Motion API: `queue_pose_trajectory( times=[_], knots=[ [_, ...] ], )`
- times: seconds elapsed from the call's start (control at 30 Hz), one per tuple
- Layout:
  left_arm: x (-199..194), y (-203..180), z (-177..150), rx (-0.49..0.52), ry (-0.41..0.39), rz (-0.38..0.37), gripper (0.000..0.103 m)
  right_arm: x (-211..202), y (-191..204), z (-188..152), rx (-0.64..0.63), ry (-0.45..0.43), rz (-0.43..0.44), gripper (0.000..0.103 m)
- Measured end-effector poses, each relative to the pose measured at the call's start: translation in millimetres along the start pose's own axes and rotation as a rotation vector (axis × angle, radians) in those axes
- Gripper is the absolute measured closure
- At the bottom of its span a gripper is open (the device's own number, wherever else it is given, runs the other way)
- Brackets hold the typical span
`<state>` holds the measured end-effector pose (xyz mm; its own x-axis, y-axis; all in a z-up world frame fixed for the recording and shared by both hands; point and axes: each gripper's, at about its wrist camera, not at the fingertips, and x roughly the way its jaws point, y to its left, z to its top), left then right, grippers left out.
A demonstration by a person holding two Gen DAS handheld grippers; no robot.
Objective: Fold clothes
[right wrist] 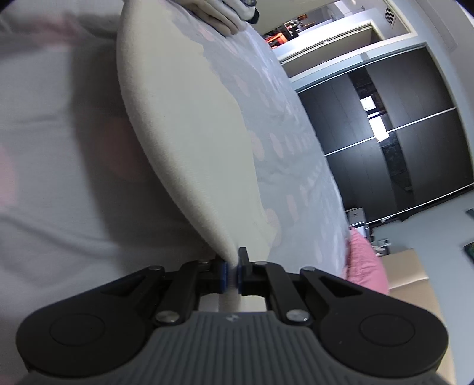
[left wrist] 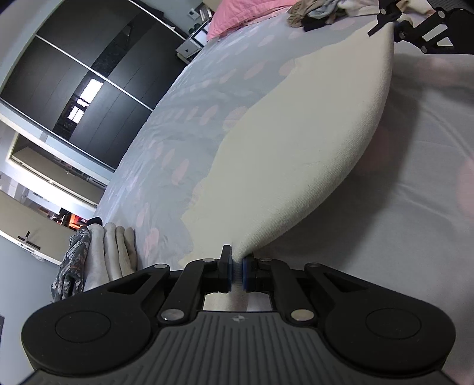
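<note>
A cream knit garment (left wrist: 299,154) is stretched taut above the bed between my two grippers. My left gripper (left wrist: 236,268) is shut on one corner of it, the cloth pinched between the blue pads. At the top right of the left wrist view, my right gripper (left wrist: 392,25) holds the opposite corner. In the right wrist view the same cream garment (right wrist: 189,142) runs away from my right gripper (right wrist: 233,271), which is shut on its near corner. The far edge of the garment still rests on the bedspread.
The bed carries a grey bedspread with pink spots (left wrist: 189,124). A pink pillow (left wrist: 237,14) and a heap of loose clothes (left wrist: 317,13) lie at its head. Folded light clothes (left wrist: 109,254) sit at the other end. Dark sliding wardrobe doors (left wrist: 77,74) stand beside the bed.
</note>
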<state>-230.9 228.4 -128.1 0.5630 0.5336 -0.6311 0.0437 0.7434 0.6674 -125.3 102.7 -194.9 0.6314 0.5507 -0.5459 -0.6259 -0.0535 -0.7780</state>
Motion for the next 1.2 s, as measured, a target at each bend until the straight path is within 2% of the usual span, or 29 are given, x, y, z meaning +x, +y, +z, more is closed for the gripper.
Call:
queue_pose_trajectory(
  times=[0.33,0.53,0.8,0.87,0.93,1.07,1.2],
  knots=[
    [-64,-21,-28,0.001,-0.014,-0.073,0.099,-77,17,-30,-0.050,-0.049,0.122,0.096],
    [-56,-43,-37,0.065,0.039,-0.138,0.099,-79,41,-35,-0.117,-0.023,0.204,0.096],
    [-29,-65,-52,0.123,0.125,-0.215,0.099,-64,55,-37,-0.103,0.024,0.306,0.095],
    [-25,-67,-55,0.124,0.146,-0.234,0.097,-62,57,-37,-0.116,0.030,0.320,0.090],
    [-22,-67,-59,0.122,0.165,-0.245,0.090,-61,59,-38,-0.129,0.033,0.331,0.083],
    [-30,-58,-60,0.045,0.193,-0.284,0.078,-68,55,-42,-0.114,0.019,0.349,0.079],
    [-43,-40,-57,-0.070,0.187,-0.330,0.066,-85,48,-40,-0.092,-0.056,0.396,0.058]
  ],
)
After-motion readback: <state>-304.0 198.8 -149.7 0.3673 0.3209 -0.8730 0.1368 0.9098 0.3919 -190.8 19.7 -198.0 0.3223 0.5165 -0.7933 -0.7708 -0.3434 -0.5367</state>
